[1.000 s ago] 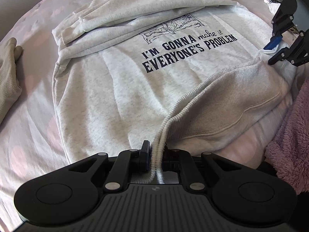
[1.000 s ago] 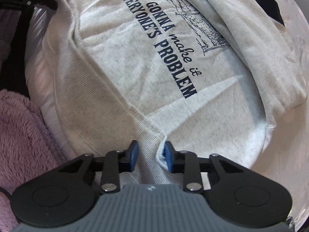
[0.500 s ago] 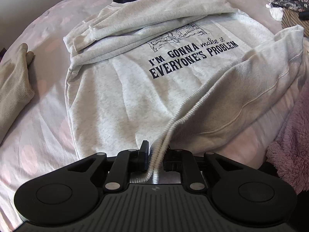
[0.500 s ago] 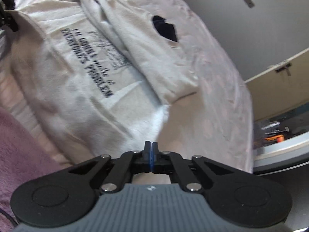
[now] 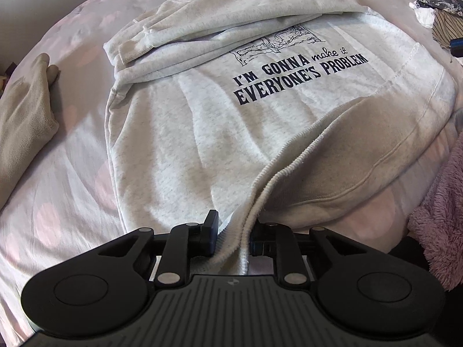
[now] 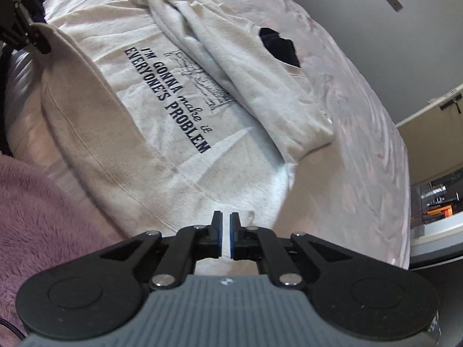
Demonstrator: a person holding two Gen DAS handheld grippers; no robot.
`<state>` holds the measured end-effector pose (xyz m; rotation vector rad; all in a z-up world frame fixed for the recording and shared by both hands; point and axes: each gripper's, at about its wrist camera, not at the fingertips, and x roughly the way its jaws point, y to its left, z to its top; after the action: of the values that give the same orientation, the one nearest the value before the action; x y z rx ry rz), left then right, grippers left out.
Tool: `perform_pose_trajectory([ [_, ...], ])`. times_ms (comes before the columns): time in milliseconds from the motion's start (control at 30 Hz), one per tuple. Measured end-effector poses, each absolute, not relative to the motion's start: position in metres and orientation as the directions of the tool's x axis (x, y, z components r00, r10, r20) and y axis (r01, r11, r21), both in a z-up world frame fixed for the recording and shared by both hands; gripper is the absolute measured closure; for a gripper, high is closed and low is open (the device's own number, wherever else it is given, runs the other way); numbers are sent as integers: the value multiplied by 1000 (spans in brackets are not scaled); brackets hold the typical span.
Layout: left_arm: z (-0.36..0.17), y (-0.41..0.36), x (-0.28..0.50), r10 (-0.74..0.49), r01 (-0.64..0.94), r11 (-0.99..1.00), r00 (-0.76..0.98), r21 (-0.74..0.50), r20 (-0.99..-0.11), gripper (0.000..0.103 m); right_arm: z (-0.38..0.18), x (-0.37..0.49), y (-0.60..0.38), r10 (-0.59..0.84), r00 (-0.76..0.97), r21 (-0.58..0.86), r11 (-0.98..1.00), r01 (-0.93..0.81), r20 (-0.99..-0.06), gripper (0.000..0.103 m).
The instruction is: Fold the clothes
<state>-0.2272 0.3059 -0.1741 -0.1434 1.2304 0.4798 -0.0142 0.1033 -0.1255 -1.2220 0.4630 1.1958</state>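
In the left wrist view, a pale grey sweatshirt (image 5: 202, 133) lies spread face up on a bed (image 5: 58, 190) covered in a pale pink sheet, its dark printed slogan (image 5: 301, 78) readable near the chest. The left gripper (image 5: 233, 231) is clenched on the ribbed hem (image 5: 277, 170) at the sweatshirt's near edge, lifting that corner so the hem band curls back over the body. Both sleeves (image 5: 179, 49) lie folded across the chest, beyond the slogan. The thick fleece looks soft and limp, light enough to lift by one corner, likely to sag and crease; the ribbed hem seems the firmest place to grip. A beige garment (image 5: 26, 115) rests to the left of the sweatshirt and a fluffy pink blanket (image 5: 439, 217) crowds its right side, possibly hampering the fold. In the right wrist view, the right gripper (image 6: 226, 238) hovers near the sweatshirt's lower right corner (image 6: 260, 199), its blue pads (image 6: 219, 240) slightly parted and holding nothing. A dark garment (image 6: 277, 44) shows at the neck opening, far beyond the slogan.
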Motion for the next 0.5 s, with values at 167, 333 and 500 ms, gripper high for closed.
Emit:
perform_pose_trajectory([
  [167, -176, 308, -227, 269, -430, 891, 245, 144, -931, 87, -143, -18, 125, 390, 257, -388, -307, -869, -884, 78],
  [333, -177, 309, -226, 263, -430, 892, 246, 139, -933, 87, -160, -20, 139, 303, 202, -334, -492, -804, -932, 51],
  [500, -177, 310, -227, 256, -436, 891, 248, 128, -934, 87, -177, -10, 164, 199, 185, -267, -558, -786, -962, 39],
])
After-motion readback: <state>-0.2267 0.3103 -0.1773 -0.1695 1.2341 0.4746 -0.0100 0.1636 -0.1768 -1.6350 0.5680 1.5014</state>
